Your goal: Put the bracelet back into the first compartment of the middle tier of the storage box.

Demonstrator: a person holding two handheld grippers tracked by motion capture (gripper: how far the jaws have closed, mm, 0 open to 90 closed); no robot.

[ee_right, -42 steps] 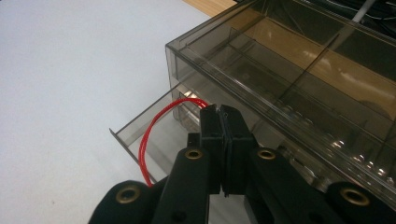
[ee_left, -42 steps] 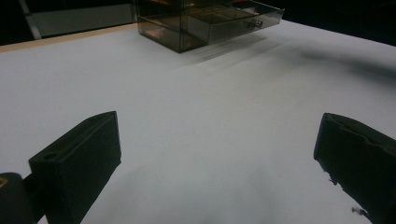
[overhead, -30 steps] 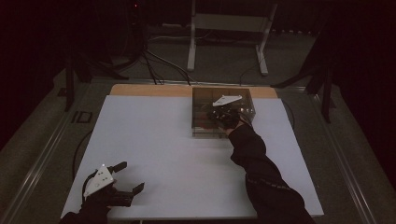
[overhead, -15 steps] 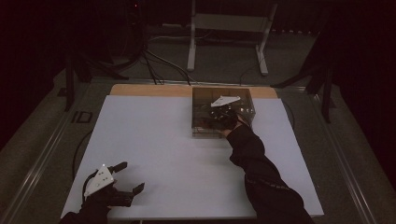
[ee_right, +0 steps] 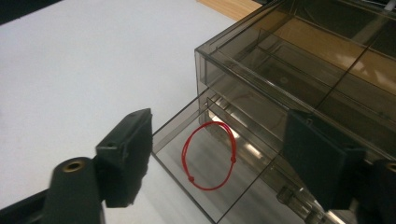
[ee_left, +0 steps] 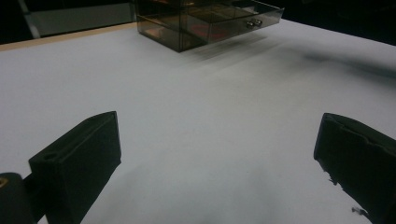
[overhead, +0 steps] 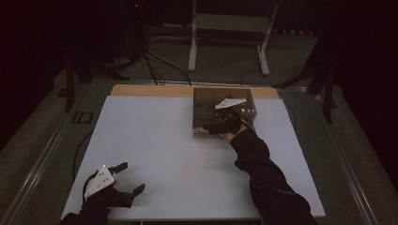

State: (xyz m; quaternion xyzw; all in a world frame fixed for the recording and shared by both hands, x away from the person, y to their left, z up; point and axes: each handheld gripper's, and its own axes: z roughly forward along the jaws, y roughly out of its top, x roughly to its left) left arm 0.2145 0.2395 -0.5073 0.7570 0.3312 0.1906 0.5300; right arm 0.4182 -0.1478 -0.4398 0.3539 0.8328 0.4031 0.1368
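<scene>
2 black jaws of the right gripper (ee_right: 217,161) stand apart and have just been opening, nothing pressed between them. Below the gap lies a red string bracelet (ee_right: 210,155), flat in the pulled-out lower drawer (ee_right: 187,126) of a smoky clear drawer box (overhead: 223,111). From above, that gripper sits at the box's front, the dark sleeve (overhead: 263,173) reaching back to the table's near edge. The left gripper (overhead: 123,185) rests well apart at the near left corner of the white table (overhead: 155,136), its jaws wide and empty.
</scene>
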